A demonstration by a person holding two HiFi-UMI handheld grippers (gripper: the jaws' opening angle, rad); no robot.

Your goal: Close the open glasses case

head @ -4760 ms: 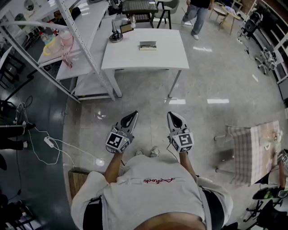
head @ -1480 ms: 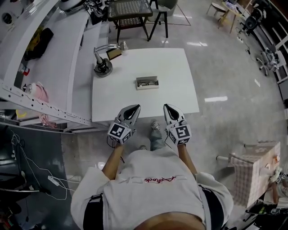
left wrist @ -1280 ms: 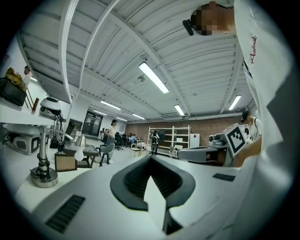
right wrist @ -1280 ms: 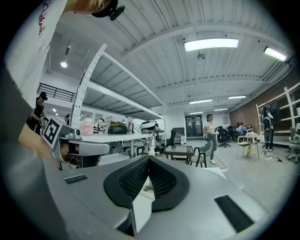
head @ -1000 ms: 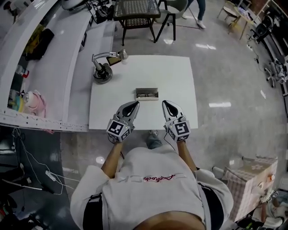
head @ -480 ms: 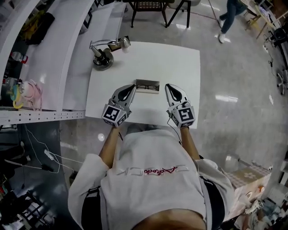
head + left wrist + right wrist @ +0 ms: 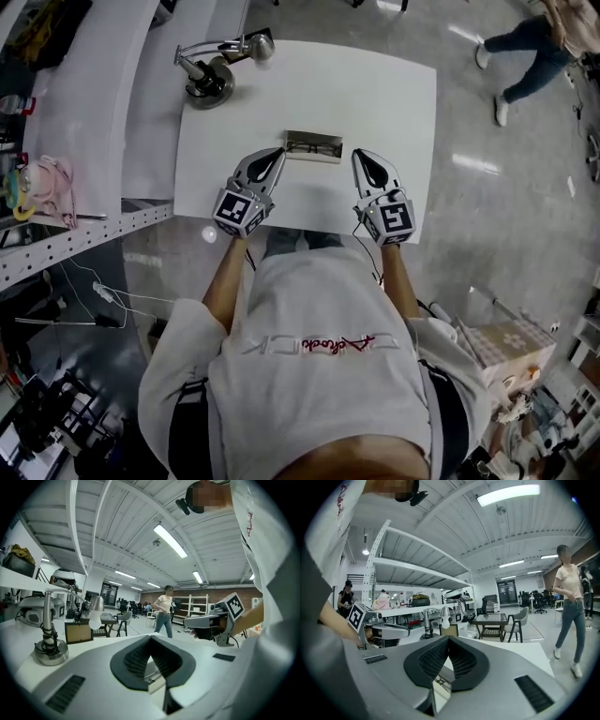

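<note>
A pink thing lies at the far left, next to a white shelf. A lamp stands on the white counter, up at the 10 o'clock corner.

The left gripper is over the near side of the counter and points to 1 o'clock. Its jaws are closed tight with nothing in them. Its tip is just beside the left end of the case. I cannot tell if they touch.

The case lies in the middle of the counter, at 12 o'clock from the gap between the two grippers. It is long and flat, and it is open, so its dark inside shows. From the case, the lamp is at 10 o'clock.

The right gripper is over the near side too and points to 11 o'clock. Its jaws are also closed at the tips and hold nothing. Its tip is near the right end of the case but not on it.

Far off at 2 o'clock, a person walks on the shiny floor.
</note>
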